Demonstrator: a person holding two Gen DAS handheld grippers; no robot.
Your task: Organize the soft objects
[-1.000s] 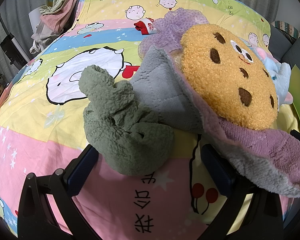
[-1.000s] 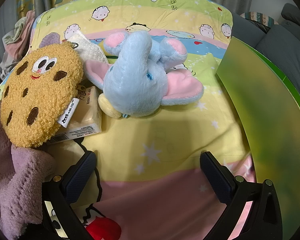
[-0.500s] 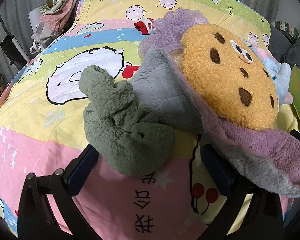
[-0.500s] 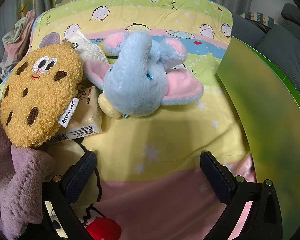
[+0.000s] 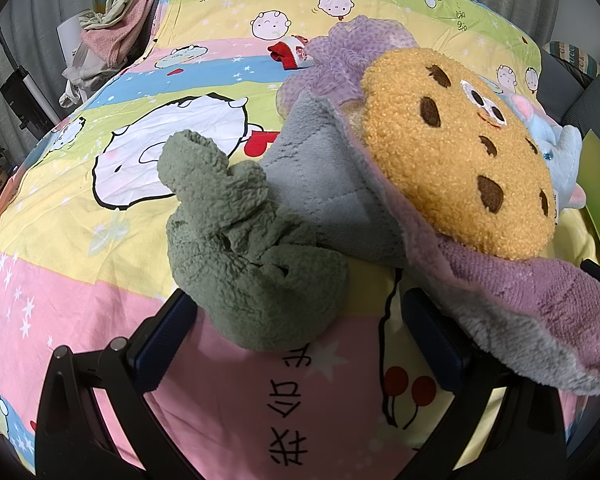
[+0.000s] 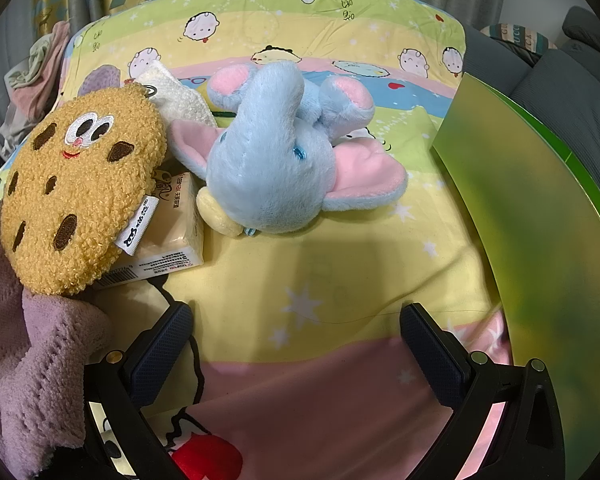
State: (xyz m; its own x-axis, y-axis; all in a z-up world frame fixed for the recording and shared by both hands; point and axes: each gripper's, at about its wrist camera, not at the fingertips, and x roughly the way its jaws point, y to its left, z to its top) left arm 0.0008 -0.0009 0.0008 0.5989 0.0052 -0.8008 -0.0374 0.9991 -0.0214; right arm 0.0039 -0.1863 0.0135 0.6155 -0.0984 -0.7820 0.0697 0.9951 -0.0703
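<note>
Nothing has moved since the earlier frames; both views match them. Left gripper (image 5: 298,334) hovers low over the bed (image 5: 60,280), fingers (image 5: 162,344) wide apart, nothing between the pads. Green fleece cloth (image 5: 248,248) lies crumpled just ahead of them, its near edge overlapping the left finger in view; cannot tell if they touch. Beside it, a purple-grey towel (image 5: 340,196) is bunched up, with the cookie plush (image 5: 456,156) resting on top. Red-white sock (image 5: 290,53) sits further back.

Right gripper (image 6: 296,354) also has its fingers (image 6: 432,354) spread apart, empty, over bare sheet. Blue elephant plush (image 6: 278,160) lies ahead, pink ears splayed. Cookie plush partly covers a tissue pack (image 6: 172,240); white fluffy item (image 6: 172,92) behind it. Green box (image 6: 532,216) stands at the right edge of the bed.
</note>
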